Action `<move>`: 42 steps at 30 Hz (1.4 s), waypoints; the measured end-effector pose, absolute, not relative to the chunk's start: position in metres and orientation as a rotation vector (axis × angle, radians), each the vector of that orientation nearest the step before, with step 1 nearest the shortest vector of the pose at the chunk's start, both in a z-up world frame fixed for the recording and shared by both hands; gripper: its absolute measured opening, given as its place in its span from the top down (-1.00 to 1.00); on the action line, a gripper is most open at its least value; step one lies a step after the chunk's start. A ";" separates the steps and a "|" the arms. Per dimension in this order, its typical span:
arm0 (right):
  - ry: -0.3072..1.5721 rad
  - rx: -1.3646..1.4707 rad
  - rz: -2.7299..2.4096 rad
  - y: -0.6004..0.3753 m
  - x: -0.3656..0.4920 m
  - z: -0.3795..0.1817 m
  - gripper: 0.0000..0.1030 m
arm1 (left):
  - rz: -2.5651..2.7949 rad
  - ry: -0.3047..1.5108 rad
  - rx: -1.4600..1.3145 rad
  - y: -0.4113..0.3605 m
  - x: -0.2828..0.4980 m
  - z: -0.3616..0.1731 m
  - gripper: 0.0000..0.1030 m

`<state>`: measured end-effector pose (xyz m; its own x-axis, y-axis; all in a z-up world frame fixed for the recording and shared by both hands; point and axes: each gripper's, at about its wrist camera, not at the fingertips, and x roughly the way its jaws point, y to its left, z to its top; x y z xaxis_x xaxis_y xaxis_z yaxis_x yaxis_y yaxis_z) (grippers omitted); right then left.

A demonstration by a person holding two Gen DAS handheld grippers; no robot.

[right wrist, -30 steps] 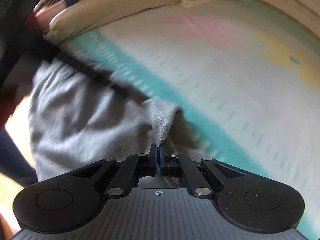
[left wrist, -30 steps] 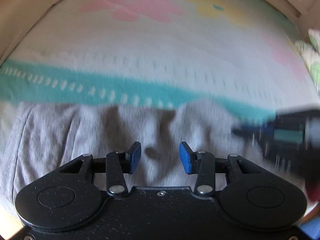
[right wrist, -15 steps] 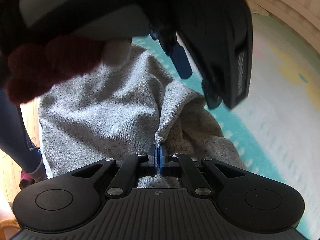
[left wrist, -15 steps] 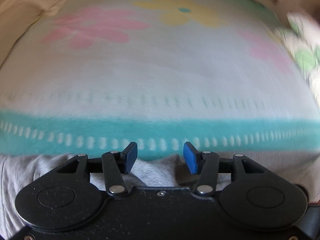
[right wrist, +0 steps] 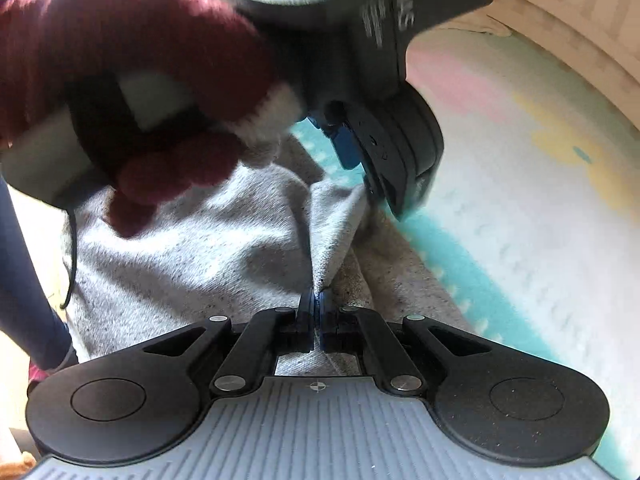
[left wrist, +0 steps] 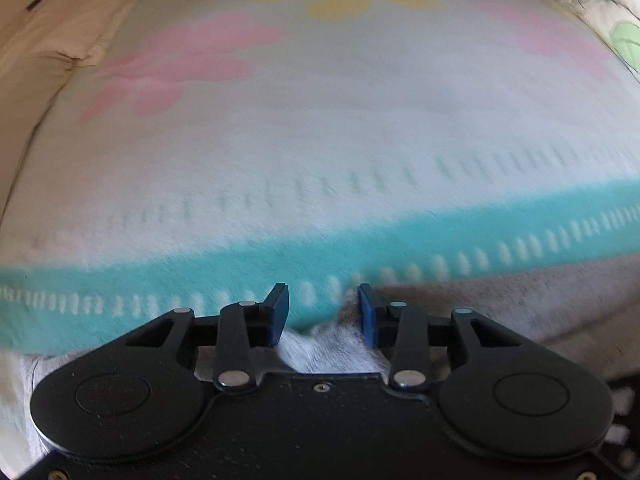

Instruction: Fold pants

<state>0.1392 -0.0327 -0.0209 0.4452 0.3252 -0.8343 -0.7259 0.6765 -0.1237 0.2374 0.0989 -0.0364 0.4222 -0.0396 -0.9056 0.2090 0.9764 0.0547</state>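
The gray pants (right wrist: 192, 256) lie bunched at the near edge of the blanket (left wrist: 320, 120), just past its teal stripe (left wrist: 400, 240). The right claw (right wrist: 316, 312) is pressed tight and pinches a raised fold of the gray cloth, pulling it up into a little peak.

The left claw (left wrist: 323, 316) is just beside that peak, reaching down from above. Its blue pads are spread apart and have just been closing in a bit. A tip of gray cloth sits between them, next to the right pad, but the pads do not seem to squeeze it yet. In the right view you see this claw held by a hand in a dark red knit glove (right wrist: 140, 80).

So the cloth edge is right under the left claw, a tiny way toward its right side. The edge runs along the teal stripe, from side to side. My guess is the left claw must drop a little and shut on that edge before both claws can lift and fold.

The blanket is soft, white with pink and yellow flowers. A tan cushion (left wrist: 48, 32) lies at the far left. The pictures are blurry
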 end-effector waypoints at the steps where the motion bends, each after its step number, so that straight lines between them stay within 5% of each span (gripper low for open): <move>1: 0.894 -0.508 0.691 -0.034 0.139 -0.020 0.96 | -0.138 1.121 0.169 0.100 0.240 -0.039 0.09; 2: 0.887 -0.512 0.689 -0.034 0.138 -0.020 0.95 | -0.124 1.110 0.173 0.099 0.241 -0.040 0.11; 4: 0.876 -0.534 0.688 -0.033 0.134 -0.021 0.95 | 0.008 1.023 0.271 0.096 0.243 -0.037 0.93; 7: 0.875 -0.538 0.693 -0.032 0.134 -0.021 0.95 | 0.133 0.932 0.353 0.105 0.258 -0.031 0.92; 10: 0.916 -0.518 0.732 -0.033 0.141 -0.016 0.90 | 0.122 1.028 0.003 0.145 0.273 -0.016 0.73; 13: 0.933 -0.432 0.715 -0.041 0.157 -0.010 0.78 | 0.120 1.005 -0.060 0.156 0.272 -0.003 0.73; 15: 0.937 -0.315 0.696 -0.048 0.171 -0.003 0.31 | 0.115 0.985 -0.032 0.155 0.268 -0.002 0.71; 18: 0.978 -0.144 0.668 -0.058 0.196 0.001 0.06 | 0.080 1.017 -0.054 0.159 0.261 -0.007 0.49; 34: 1.226 0.229 0.739 -0.041 0.268 -0.036 0.09 | 0.116 1.130 -0.136 0.220 0.239 -0.019 0.20; 37: 1.217 0.264 0.683 -0.046 0.272 -0.033 0.49 | 0.141 1.153 -0.131 0.234 0.235 -0.027 0.20; 38: 1.220 0.270 0.652 -0.048 0.275 -0.034 0.83 | 0.148 1.161 -0.133 0.239 0.234 -0.030 0.19; 42: 1.203 0.336 0.600 -0.057 0.282 -0.035 0.87 | 0.154 1.182 -0.140 0.251 0.230 -0.039 0.18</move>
